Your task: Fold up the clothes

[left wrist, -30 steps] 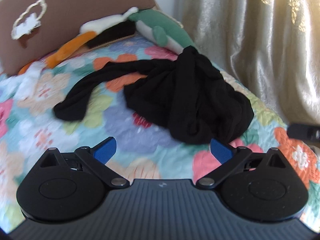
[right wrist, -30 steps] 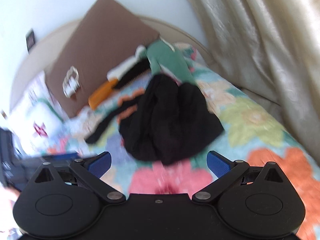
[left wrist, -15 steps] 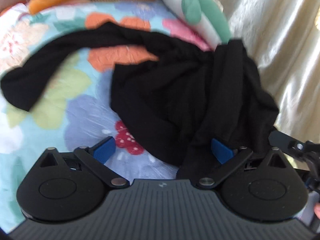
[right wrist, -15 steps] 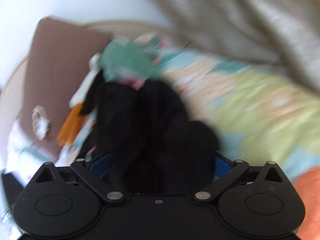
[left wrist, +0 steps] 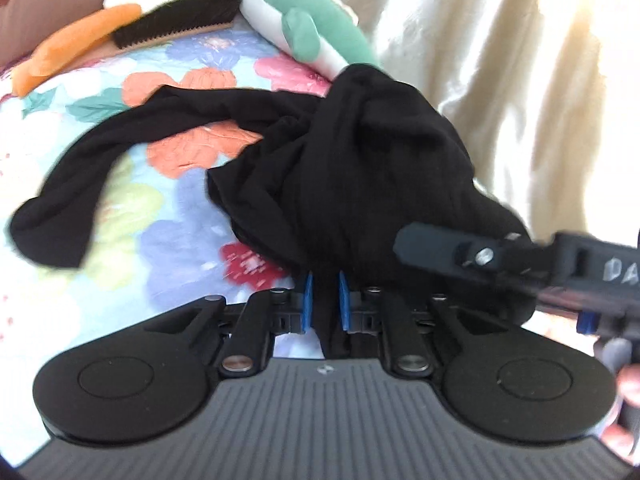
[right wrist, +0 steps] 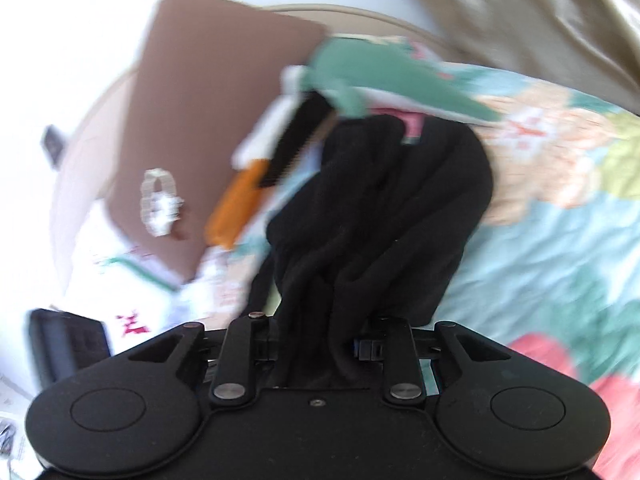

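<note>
The left gripper has its blue pads drawn close together with a strip of the black garment pinched between them. The right gripper is likewise clamped on a thick bunch of the same cloth, which fills the gap between its fingers and hides the pads. In the left view the right gripper shows as a dark bar at the right edge, just beside the garment's near hem, so the two grips sit close together on one side of the heap.

This looks like the opening step: both tools have taken hold of a crumpled garment that is not yet spread. The next move likely calls for lifting and drawing the two grips apart, so the cloth opens and can be laid flat. One sleeve trails away to the left and may drag or twist.

The garment lies bunched on a floral quilt covering a bed. Beyond it a green plush toy touches the heap's far edge, with an orange plush and a dark brush-like thing further left. A brown cushion leans at the head, and a pale curtain hangs along the right side. The right view is blurred.
</note>
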`<state>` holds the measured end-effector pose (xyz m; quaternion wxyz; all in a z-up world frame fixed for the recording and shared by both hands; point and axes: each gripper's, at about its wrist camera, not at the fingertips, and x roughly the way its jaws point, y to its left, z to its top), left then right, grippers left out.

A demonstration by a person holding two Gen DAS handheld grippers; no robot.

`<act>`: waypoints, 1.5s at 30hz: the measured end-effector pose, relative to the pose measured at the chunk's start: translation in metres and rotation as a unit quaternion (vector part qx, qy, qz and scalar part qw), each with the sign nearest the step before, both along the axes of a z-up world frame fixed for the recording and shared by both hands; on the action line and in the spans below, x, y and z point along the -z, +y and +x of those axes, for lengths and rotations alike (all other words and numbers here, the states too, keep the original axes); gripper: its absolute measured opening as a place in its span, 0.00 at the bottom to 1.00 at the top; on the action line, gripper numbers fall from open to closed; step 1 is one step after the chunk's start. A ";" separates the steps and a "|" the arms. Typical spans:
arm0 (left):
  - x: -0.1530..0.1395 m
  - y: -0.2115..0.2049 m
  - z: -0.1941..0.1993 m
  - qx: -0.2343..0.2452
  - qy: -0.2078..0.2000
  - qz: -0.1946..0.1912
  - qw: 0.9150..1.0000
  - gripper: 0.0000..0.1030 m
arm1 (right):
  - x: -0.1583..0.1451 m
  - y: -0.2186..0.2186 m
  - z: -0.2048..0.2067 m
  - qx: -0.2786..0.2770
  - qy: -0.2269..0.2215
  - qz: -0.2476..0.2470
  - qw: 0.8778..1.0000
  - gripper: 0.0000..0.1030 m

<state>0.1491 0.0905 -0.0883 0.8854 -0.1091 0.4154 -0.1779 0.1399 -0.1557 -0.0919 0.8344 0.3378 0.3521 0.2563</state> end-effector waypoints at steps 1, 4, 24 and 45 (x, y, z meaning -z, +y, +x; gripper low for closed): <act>-0.008 0.014 -0.009 -0.001 -0.003 -0.018 1.000 0.13 | -0.008 0.009 -0.006 -0.010 -0.007 0.000 1.000 0.29; -0.041 0.056 -0.031 -0.017 -0.027 -0.030 0.999 0.11 | -0.036 0.056 -0.006 -0.053 -0.018 -0.003 0.998 0.27; -0.186 0.272 -0.184 -0.087 -0.118 -0.044 0.988 0.11 | -0.233 0.383 -0.093 -0.320 -0.092 -0.219 0.917 0.22; -0.217 0.279 -0.299 -0.201 -0.104 -0.018 0.974 0.11 | -0.266 0.395 -0.197 -0.325 -0.098 -0.221 0.914 0.21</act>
